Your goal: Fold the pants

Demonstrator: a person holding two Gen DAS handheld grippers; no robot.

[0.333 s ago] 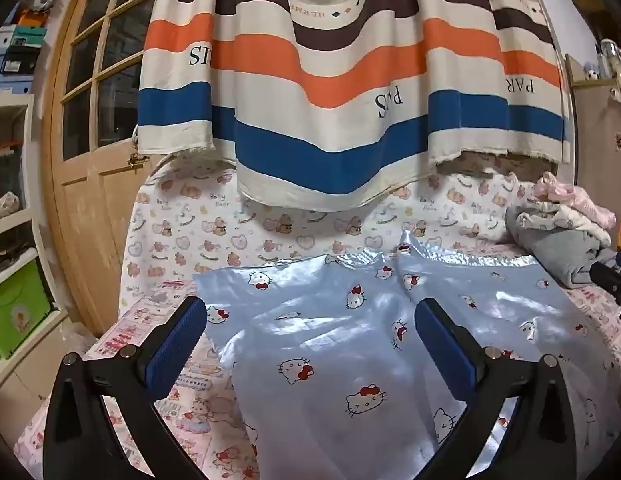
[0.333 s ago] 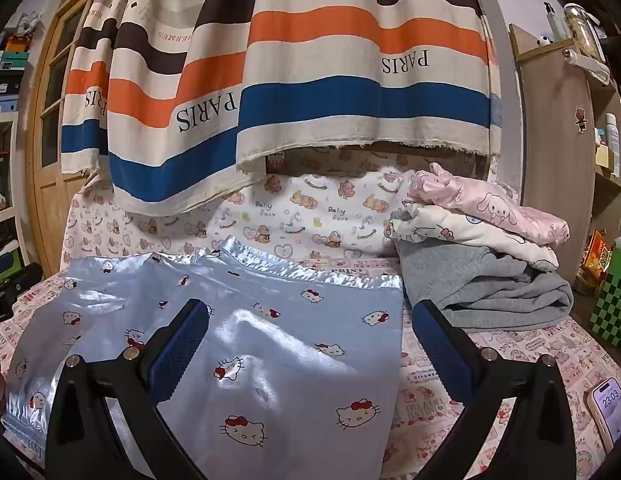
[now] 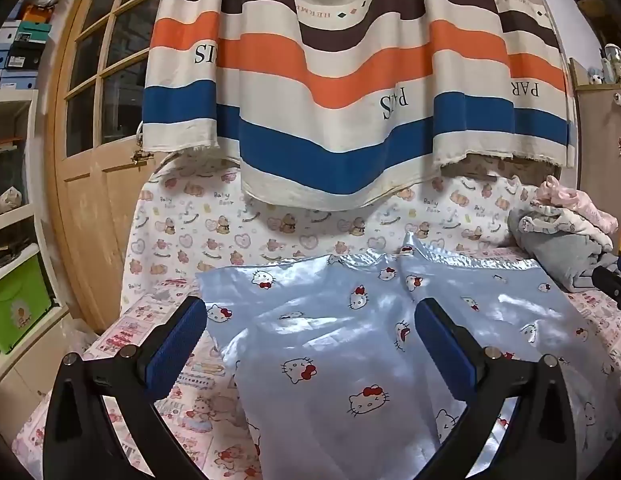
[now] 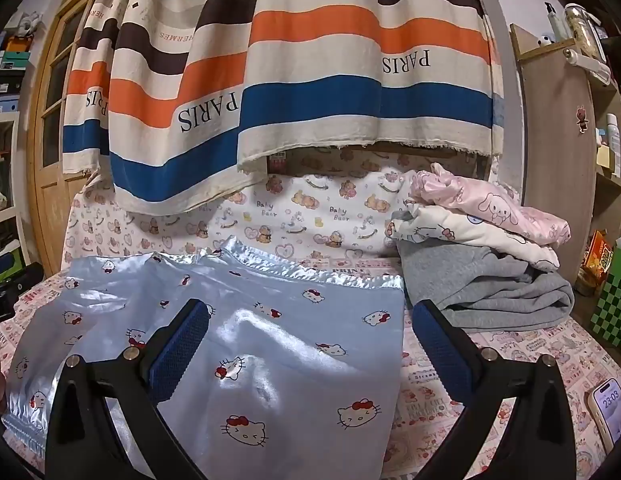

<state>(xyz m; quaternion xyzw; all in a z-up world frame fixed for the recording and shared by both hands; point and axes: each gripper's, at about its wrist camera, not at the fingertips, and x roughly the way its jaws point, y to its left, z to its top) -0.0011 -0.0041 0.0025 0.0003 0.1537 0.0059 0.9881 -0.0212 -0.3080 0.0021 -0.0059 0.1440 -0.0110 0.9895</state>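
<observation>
Light-blue shiny satin pants with a cat-face print [image 4: 270, 340] spread flat on the pink cartoon-print bedsheet [image 4: 490, 368], just left of the stack of folded clothes with a grey sweatshirt at the bottom [image 4: 486, 280]; left tongs [image 3: 310, 320] and right tongs [image 4: 310, 320] both gaping wide above the pants, gripping nothing. Likely light, limp and slippery, prone to sliding out of a fold, so best pinched at the shinier banded edge nearest the stack or at an outer corner. Legible: "PARIS" and "HERMES" on the striped hanging cloth [image 4: 350, 92] above the stack, "Baby Bear" on the white bear-print sheet [image 4: 302, 216] left of it, "23:03" on the phone [image 4: 608, 408] in front of it.
</observation>
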